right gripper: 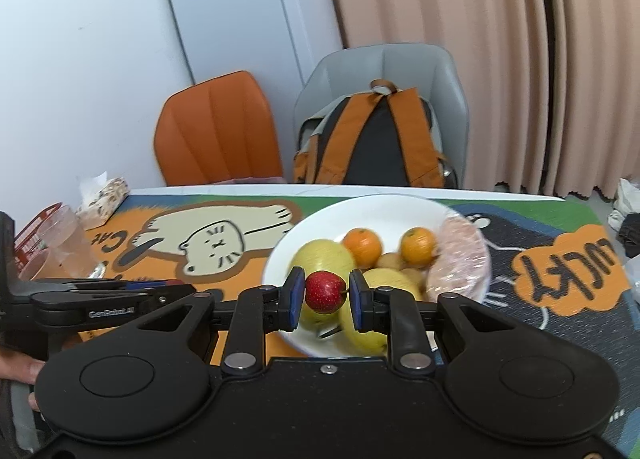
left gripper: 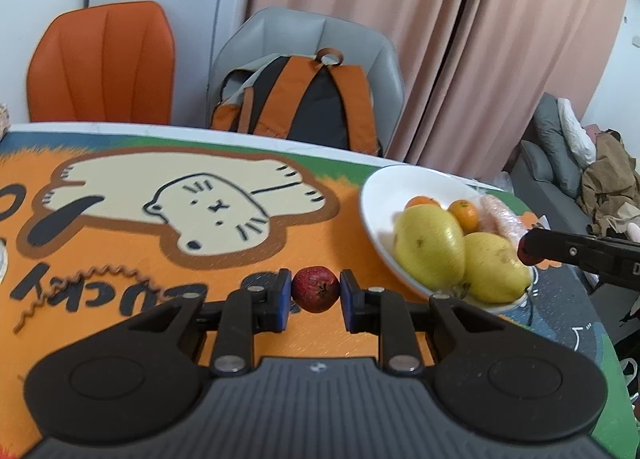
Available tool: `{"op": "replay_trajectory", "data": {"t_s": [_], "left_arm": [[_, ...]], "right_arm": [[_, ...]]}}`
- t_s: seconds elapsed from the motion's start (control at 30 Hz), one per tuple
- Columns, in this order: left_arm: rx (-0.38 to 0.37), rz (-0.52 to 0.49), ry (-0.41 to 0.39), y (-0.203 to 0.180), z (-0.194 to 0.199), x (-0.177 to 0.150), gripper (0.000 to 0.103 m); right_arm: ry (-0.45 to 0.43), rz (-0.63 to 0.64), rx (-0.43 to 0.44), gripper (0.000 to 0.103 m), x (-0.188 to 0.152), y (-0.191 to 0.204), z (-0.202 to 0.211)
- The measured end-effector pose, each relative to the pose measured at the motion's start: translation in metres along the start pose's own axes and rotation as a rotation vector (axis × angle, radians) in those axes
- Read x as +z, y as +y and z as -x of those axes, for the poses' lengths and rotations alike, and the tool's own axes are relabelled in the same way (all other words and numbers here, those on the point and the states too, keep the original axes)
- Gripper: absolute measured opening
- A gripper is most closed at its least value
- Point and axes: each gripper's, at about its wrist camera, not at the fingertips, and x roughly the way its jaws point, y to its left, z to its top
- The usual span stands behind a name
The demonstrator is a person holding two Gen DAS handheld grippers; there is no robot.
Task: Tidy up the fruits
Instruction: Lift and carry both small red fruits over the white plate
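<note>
My left gripper is shut on a small dark red fruit, held above the orange cat mat left of the white bowl. My right gripper is shut on a small bright red fruit with a stem, held over the near side of the white bowl. The bowl holds two yellow-green pears, two oranges, small brown fruits and a plastic-wrapped pink item. The right gripper shows at the right in the left wrist view, over the bowl's edge.
A cartoon cat mat covers the table. A glass, a red basket and a snack pack stand at the left. An orange chair and a grey chair with a backpack stand behind the table.
</note>
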Motion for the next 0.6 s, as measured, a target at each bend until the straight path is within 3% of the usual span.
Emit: {"op": "replay_trajectory", "data": {"t_s": [0.6], "left_arm": [[-0.041,-0.083,-0.034,-0.038,-0.009,0.034,0.024]], "right_arm": [[-0.041,-0.008,-0.059,0.023,0.029,-0.032,-0.009]]}}
